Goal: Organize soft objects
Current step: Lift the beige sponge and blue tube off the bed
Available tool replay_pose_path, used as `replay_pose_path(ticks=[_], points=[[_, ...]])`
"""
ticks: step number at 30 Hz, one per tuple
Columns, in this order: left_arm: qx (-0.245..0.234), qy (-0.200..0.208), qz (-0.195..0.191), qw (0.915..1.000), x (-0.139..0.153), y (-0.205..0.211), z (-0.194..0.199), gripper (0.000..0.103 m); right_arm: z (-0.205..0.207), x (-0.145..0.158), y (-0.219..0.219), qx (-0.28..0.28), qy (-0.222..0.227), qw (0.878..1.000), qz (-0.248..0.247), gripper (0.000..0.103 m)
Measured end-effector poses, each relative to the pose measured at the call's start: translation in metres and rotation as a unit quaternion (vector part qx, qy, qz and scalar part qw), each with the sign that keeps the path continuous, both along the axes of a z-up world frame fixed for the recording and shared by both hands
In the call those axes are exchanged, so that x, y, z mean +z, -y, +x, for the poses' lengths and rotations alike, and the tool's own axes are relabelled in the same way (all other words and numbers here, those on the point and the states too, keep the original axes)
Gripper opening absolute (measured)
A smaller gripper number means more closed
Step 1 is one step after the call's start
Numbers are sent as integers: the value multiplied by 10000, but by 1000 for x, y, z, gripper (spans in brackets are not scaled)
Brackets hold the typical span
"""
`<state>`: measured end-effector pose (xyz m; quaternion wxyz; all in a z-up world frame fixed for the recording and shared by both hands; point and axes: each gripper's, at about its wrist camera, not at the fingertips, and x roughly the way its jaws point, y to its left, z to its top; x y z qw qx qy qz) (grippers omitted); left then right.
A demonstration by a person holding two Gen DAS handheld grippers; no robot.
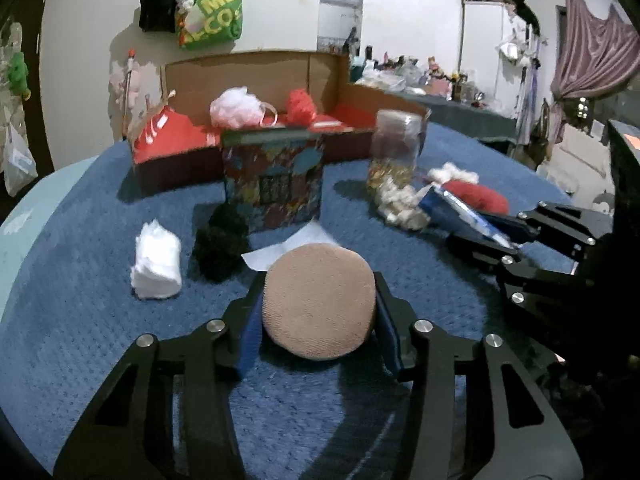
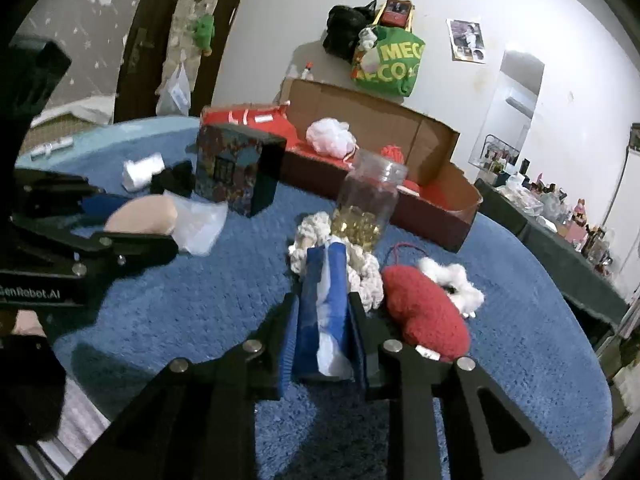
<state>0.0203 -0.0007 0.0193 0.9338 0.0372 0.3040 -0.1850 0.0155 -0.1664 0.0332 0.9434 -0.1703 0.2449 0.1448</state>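
On blue mat point(image 1: 100, 340) | left fingers point(image 1: 256, 316) clamp flat puff point(image 1: 318, 300) | right fingers point(image 2: 356, 312) clamp pack point(image 2: 324, 300) lengthwise

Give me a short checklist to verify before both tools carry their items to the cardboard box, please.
1. Left tool shut on the round beige sponge: ok, both pads press its sides.
2. Right tool shut on the blue packet: ok.
3. Sponge lifted clear of the white sheet behind it: cannot tell.
4. Glass jar directly ahead of the right tool: not ok, go around it.
5. Patterned box between the left tool and the cardboard box: not ok, lift over it.
6. Free space in the cardboard box: ok, red floor shows bare.
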Motion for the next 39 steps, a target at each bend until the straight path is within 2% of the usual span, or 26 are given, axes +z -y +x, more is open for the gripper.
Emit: replay_pose_path(ticks=[6, 8, 16, 23, 39], points=[[-141, 211, -49, 9997, 15, 6, -6, 46, 2, 15, 14, 159, -301, 9961, 810, 25], [-149, 219, -26, 9996, 16, 8, -4, 46, 2, 15, 14, 180, -364, 9951, 906, 25], [-118, 182, 17, 9998, 17, 9, 0, 46, 3, 13, 12, 198, -416, 9951, 874, 25], [56, 6, 63, 10000, 22, 0, 10, 46, 9, 21, 24, 82, -502, 9933, 1037, 25], [287, -554, 475, 9969, 42, -41, 66, 46, 67, 45, 66, -279, -1147, 9889, 898, 25]])
